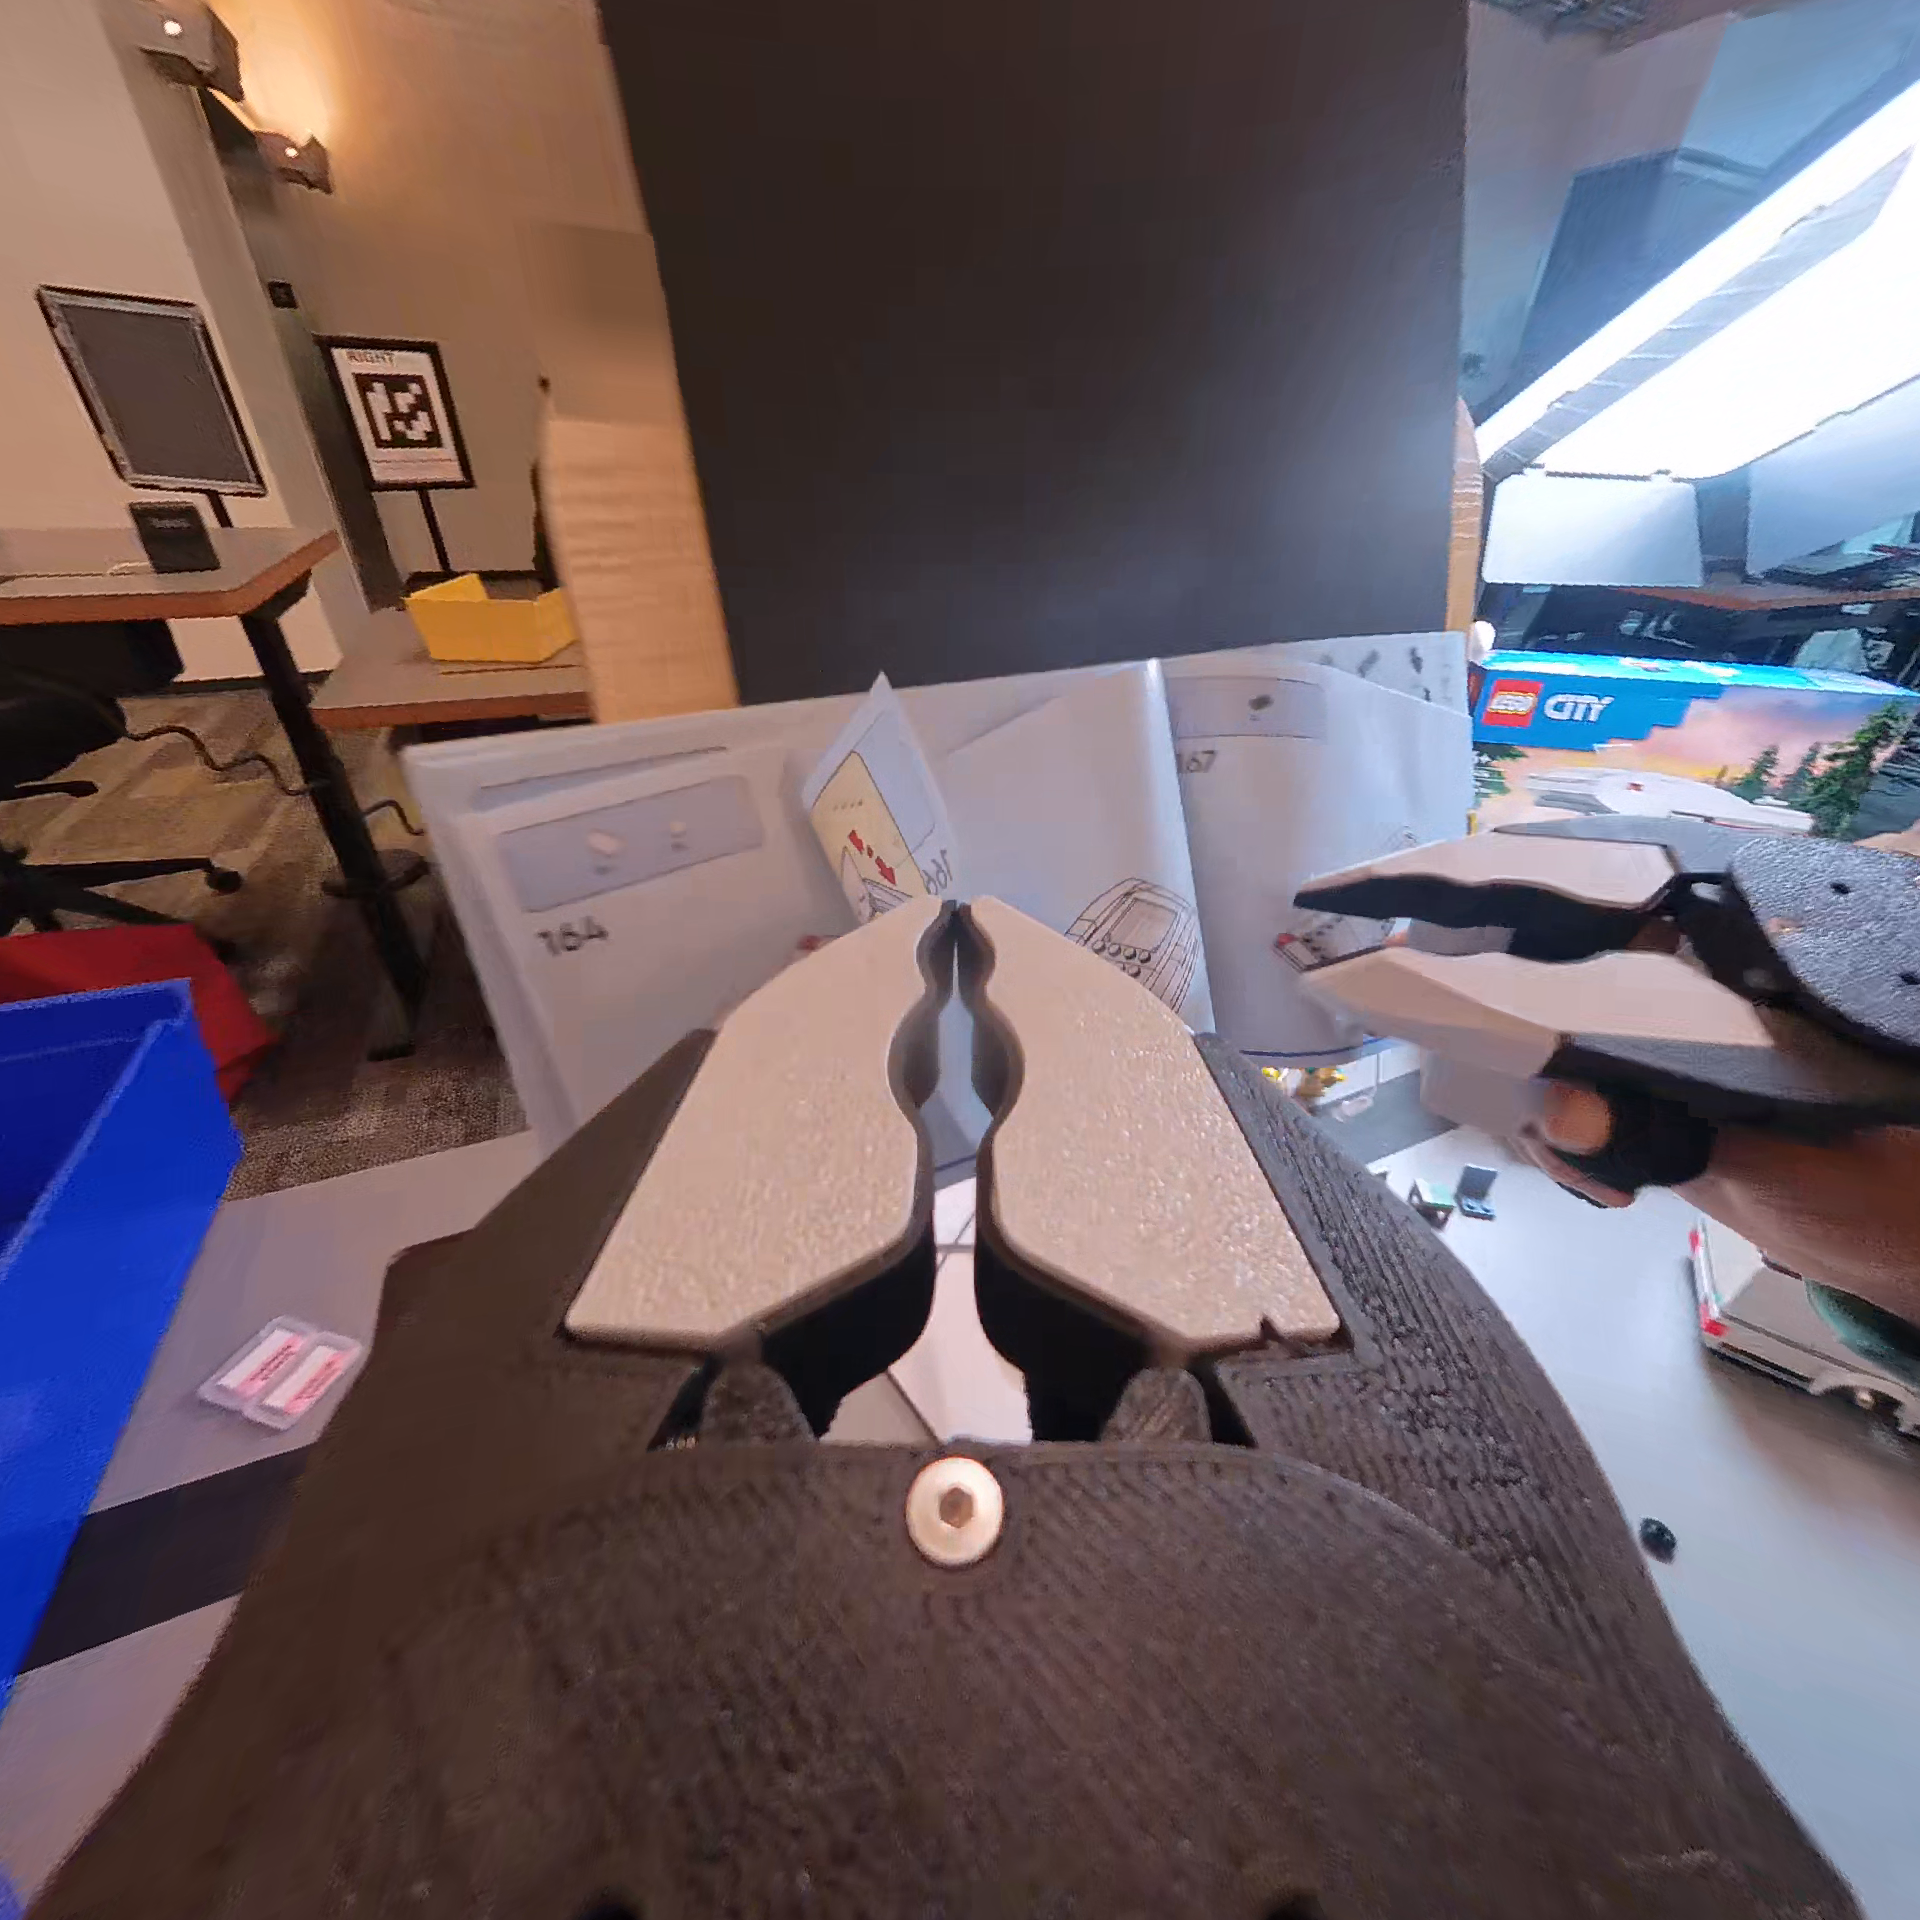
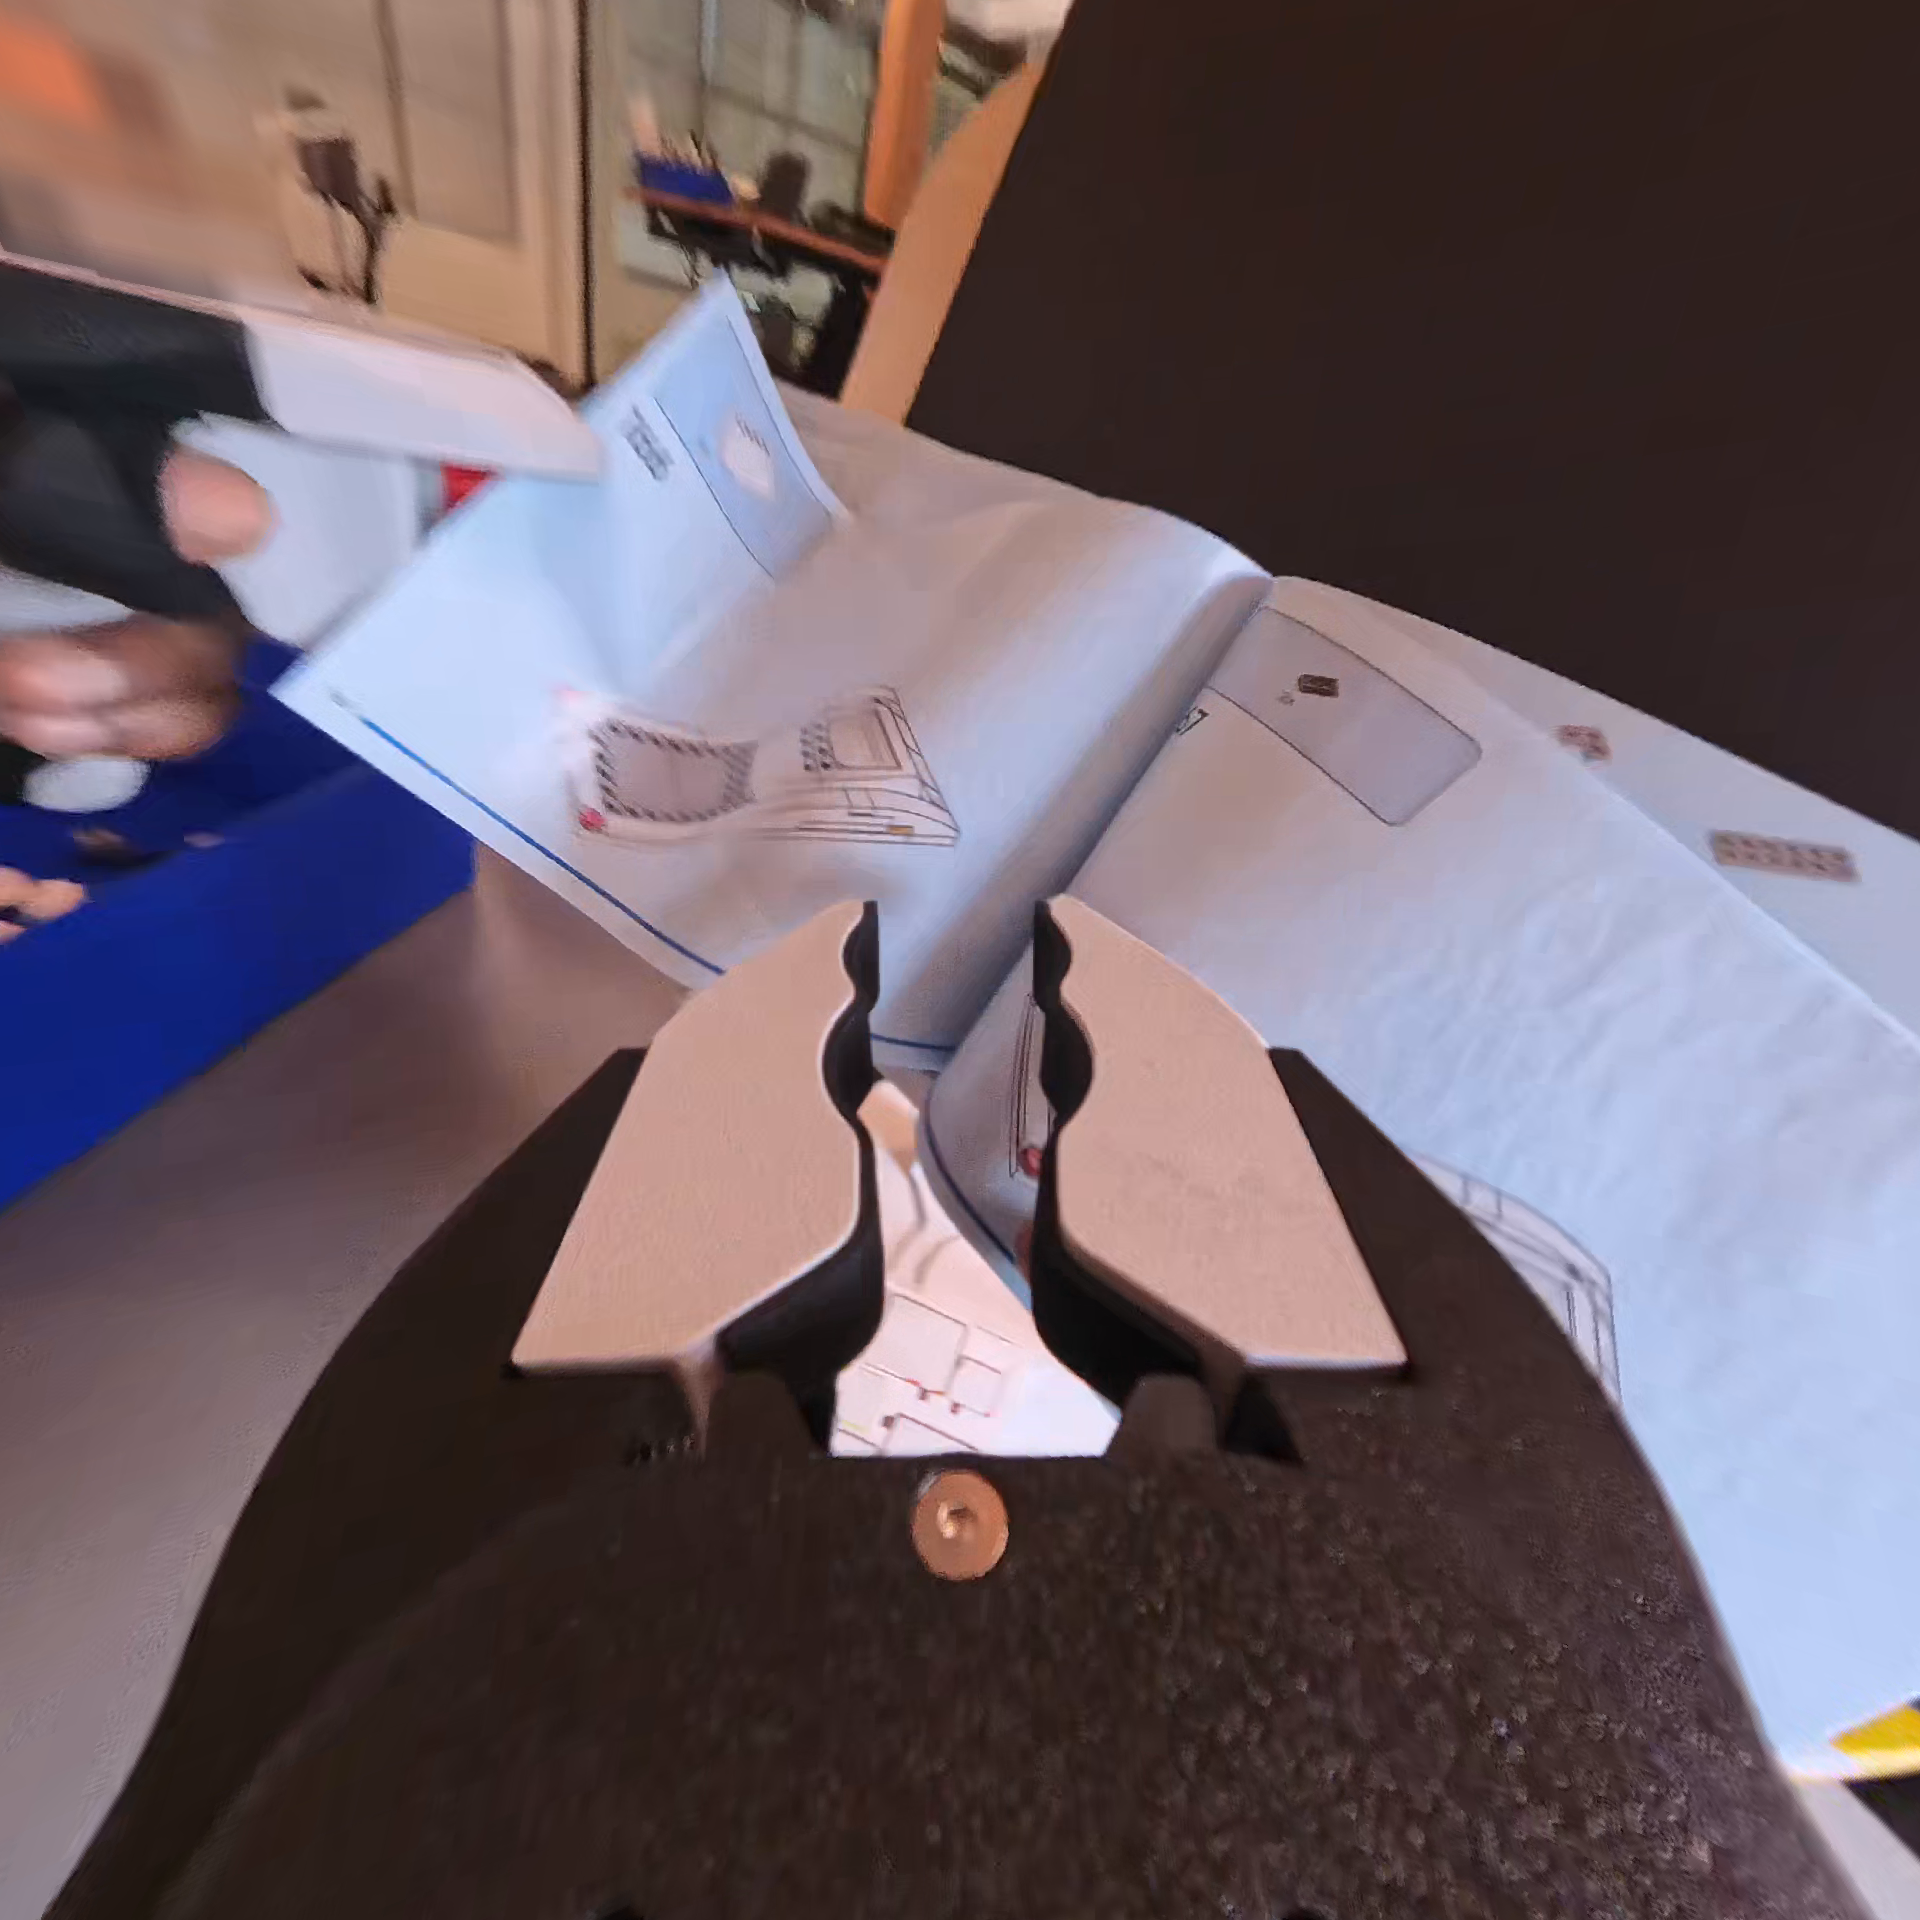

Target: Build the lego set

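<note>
**Thin paper, narrow pinch: risk of a tear, a slip or a crease**

Shows the left tool closed, tips meeting at the lower edge of a lifted page and apparently pinching it. Finds that page standing up from an open instruction booklet, which leans on the surface against a dark panel, spread wide with its leaves bowed. Has the right tool open and gripping nothing, with a curled page rising between its fingers and neither pad visibly pressing on it.

Could tear the lifted page at the spine if pulled sideways or too fast, given so small a bite of paper. Could just as easily lose it: slick sheet, narrow contact. Might crease the curled page should the open fingers shut on the bend. Might also tip the leaning booklet forward onto the small loose pieces beside it, or shove it toward the blue bin, if pushed from either side.
</note>
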